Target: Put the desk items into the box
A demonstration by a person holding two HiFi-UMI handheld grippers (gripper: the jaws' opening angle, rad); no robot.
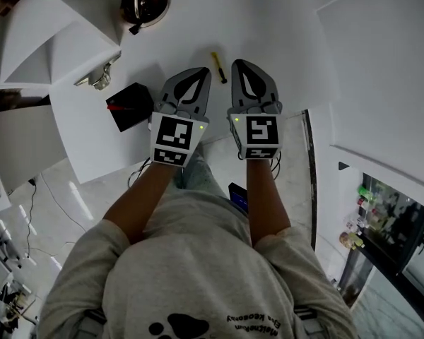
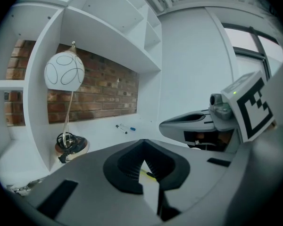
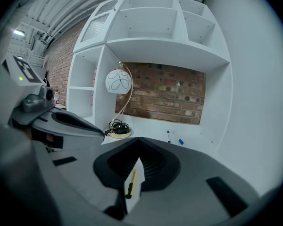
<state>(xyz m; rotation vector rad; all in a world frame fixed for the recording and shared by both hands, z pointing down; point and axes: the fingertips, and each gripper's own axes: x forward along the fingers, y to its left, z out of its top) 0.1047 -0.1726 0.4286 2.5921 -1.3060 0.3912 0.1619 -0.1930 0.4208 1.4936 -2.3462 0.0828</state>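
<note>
**A:** Where is the yellow tool (image 1: 218,67)?

**B:** It's on the table (image 1: 283,41), just ahead of the two gripper tips and between them. Its long axis runs away from the person, slightly slanted.

**A:** Which is better placed?

**B:** I'd say the right gripper (image 1: 242,65), whose own view looks straight along the tool. The left gripper (image 1: 201,72) sees it off to one side. Both have their jaws pressed together and hold nothing.

**A:** And the box?

**B:** The black box (image 1: 131,106) sits to the left, beside the left gripper.

**A:** Any writing?

**B:** I can't read any on the tool, and the shirt print is upside down and too small.
</note>
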